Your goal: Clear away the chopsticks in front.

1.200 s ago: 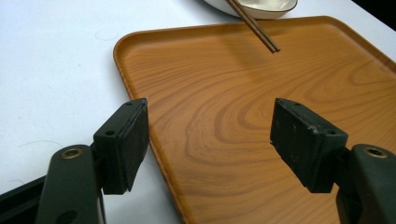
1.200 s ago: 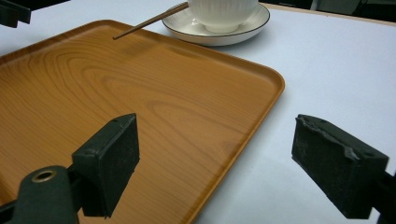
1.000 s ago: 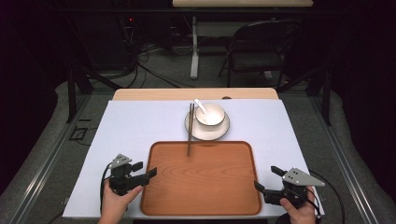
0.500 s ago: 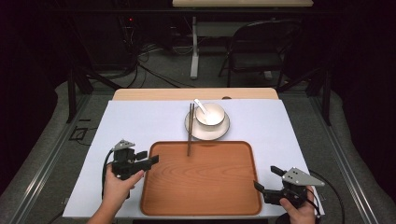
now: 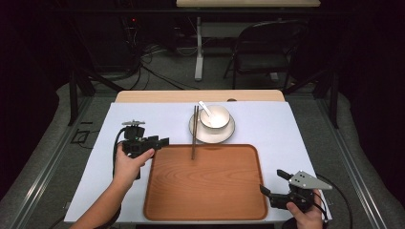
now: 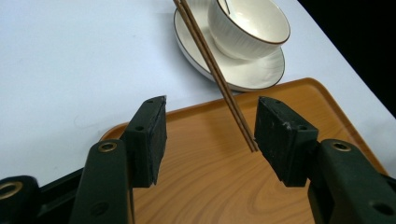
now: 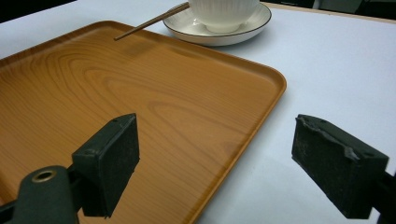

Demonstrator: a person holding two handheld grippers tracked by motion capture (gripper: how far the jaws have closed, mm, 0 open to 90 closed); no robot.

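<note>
A: Nearest, at the table's bottom right, the right gripper (image 5: 275, 184) is seen held spread and empty, just beside the right rim of the wooden tray (image 5: 205, 210).

B: And the left gripper (image 5: 161, 141)?

A: It is found farther up, at the tray's upper left corner, jaws likewise parted, nothing pinched. Of the two, it is much the nearer to the chopsticks (image 5: 194, 132).

B: How are those laid?

A: Their long axis is run near to far: the near tips are poked over the tray's far rim, the far ends are rested on the saucer (image 5: 196, 130) beside the bowl (image 5: 215, 116). They lie ahead of the left gripper.

B: What is added by the left gripper view?

A: The chopsticks' (image 6: 219, 77) tips are shown just inside the right jaw, apparently unsupported above the tray (image 6: 196, 182). From above, the spoon (image 5: 204, 107) in the bowl is made out.
</note>
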